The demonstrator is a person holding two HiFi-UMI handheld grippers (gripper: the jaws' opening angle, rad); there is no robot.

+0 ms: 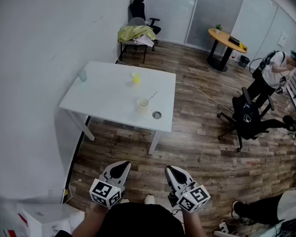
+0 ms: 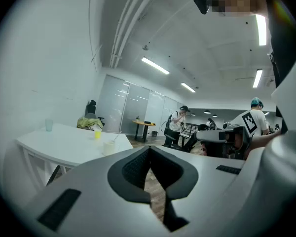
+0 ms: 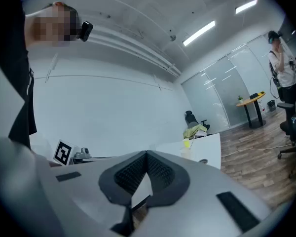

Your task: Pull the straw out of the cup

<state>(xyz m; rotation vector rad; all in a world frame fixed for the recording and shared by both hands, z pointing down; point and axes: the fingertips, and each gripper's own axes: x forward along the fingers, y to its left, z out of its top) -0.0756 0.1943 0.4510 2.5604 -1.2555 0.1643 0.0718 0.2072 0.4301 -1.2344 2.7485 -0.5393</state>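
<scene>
A white cup (image 1: 142, 105) stands near the front edge of a white table (image 1: 103, 100), with a thin straw (image 1: 152, 96) leaning out of it toward the right. Both grippers are held low, close to the person's body and well short of the table. The left gripper (image 1: 122, 167) is shut with nothing in it, and so is the right gripper (image 1: 171, 170). In the left gripper view the left gripper (image 2: 149, 150) has its jaws together, and the cup (image 2: 109, 147) shows far off. The right gripper (image 3: 147, 154) also has its jaws together, with the cup (image 3: 185, 153) small beyond it.
On the table also stand a yellow cup (image 1: 136, 77), a pale glass (image 1: 83, 75) at the far left corner and a small round lid (image 1: 157, 115). A black office chair (image 1: 249, 118), a round wooden table (image 1: 227, 38), a cloth-covered chair (image 1: 136, 32) and a standing person (image 1: 275, 69) occupy the wooden floor.
</scene>
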